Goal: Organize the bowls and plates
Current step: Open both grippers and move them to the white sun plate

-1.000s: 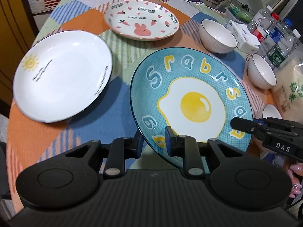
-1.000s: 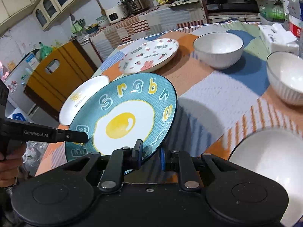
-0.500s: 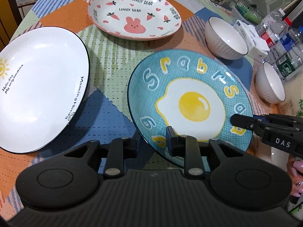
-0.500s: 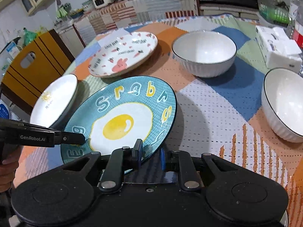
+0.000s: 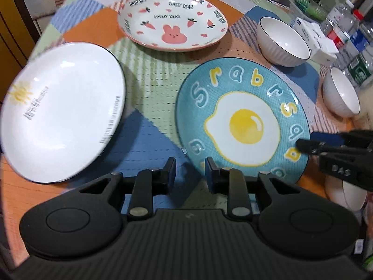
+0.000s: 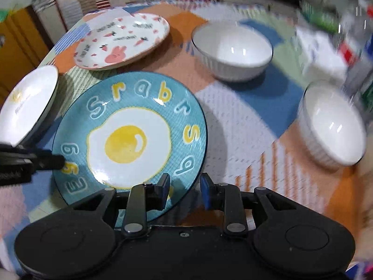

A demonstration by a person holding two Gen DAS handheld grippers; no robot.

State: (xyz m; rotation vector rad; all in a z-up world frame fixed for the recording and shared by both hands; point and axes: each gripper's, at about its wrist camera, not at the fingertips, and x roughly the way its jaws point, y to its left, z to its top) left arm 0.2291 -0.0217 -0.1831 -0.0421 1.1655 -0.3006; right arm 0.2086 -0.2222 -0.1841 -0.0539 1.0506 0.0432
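A blue plate with a fried-egg picture [image 5: 242,121] lies on the patchwork tablecloth; it also shows in the right wrist view [image 6: 130,140]. My left gripper [image 5: 190,173] is open, its fingers at the plate's near left rim, not clamping it. My right gripper [image 6: 184,190] is open at the plate's right rim. A white sun plate [image 5: 60,109] lies to the left and a pink bunny plate [image 5: 172,21] at the back. Two white ribbed bowls [image 6: 232,49] [image 6: 333,123] stand on the right.
Water bottles [image 5: 345,30] and a white tissue pack [image 5: 314,37] stand at the table's far right. Another white dish [image 5: 349,193] peeks out by the right gripper. A yellow cabinet [image 6: 21,35] stands beyond the table's left edge.
Both grippers have opened and let go of the blue egg plate, which now rests on the cloth. Both cameras are moving and the views are blurred.
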